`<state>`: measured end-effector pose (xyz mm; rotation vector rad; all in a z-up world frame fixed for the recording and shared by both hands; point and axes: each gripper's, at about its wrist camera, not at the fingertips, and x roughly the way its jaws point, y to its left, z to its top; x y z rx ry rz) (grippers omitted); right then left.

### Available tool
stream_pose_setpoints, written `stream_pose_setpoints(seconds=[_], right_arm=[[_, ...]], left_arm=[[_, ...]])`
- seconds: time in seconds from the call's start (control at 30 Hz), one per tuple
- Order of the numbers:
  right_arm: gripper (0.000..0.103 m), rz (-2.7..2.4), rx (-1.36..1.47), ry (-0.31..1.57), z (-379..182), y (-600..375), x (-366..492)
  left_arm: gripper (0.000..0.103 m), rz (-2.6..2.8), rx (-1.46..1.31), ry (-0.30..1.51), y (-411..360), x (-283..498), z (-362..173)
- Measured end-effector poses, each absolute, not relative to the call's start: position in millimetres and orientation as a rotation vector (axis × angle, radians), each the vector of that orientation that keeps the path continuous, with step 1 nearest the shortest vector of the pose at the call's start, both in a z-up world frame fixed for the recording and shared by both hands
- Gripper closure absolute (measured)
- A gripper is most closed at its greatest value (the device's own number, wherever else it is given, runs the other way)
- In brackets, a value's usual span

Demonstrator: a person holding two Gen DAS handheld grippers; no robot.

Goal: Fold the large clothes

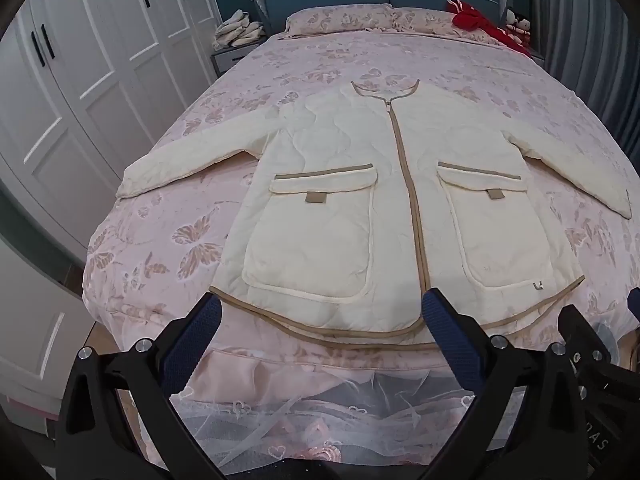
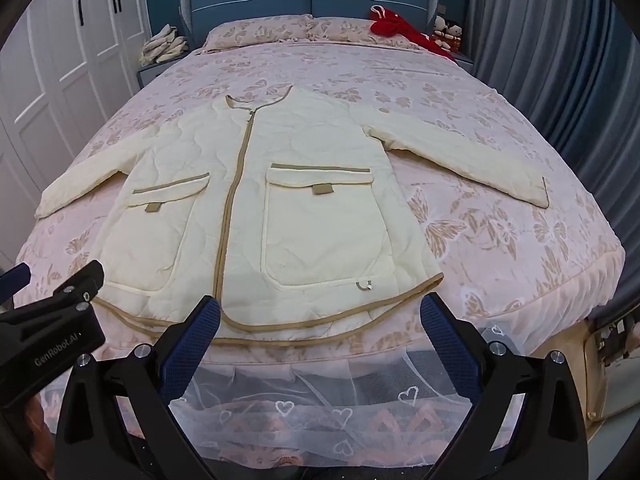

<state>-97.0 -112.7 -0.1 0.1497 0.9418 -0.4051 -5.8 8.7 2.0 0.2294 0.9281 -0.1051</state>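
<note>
A cream quilted jacket with tan trim, a zipped front and two big flap pockets lies flat, front up, on the pink floral bed. Both sleeves stretch out sideways and its hem lies near the foot edge. My left gripper hovers open just short of the hem, over its left half. My right gripper is open too, in front of the right half of the hem. Nothing lies between either pair of fingers. The right gripper's body shows at the left wrist view's right edge.
White wardrobe doors stand left of the bed, grey curtains to the right. A red garment and pillows lie at the headboard, folded cloth on a nightstand. A lace skirt hangs below the foot edge.
</note>
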Motion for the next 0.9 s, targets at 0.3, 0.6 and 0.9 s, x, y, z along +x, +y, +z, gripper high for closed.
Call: stream_pose_setpoints(seconds=[0.3,0.6,0.9], right_arm=[[0.005,-0.404,0.151,0.949,-1.4,-111.8,-96.9],[0.005,-0.402,0.150,0.950,-2.6,-110.1,-97.1],[0.005,-0.397,0.144,0.950,-1.1,-109.9,-97.7]], left_arm=[[0.005,-0.110,0.234,0.932,6.4,-6.2,0.0],[0.005,-0.112,0.234,0.934,5.8,-6.8,-0.4],[0.005,-0.112,0.236,0.929,5.2,-6.8,-0.7]])
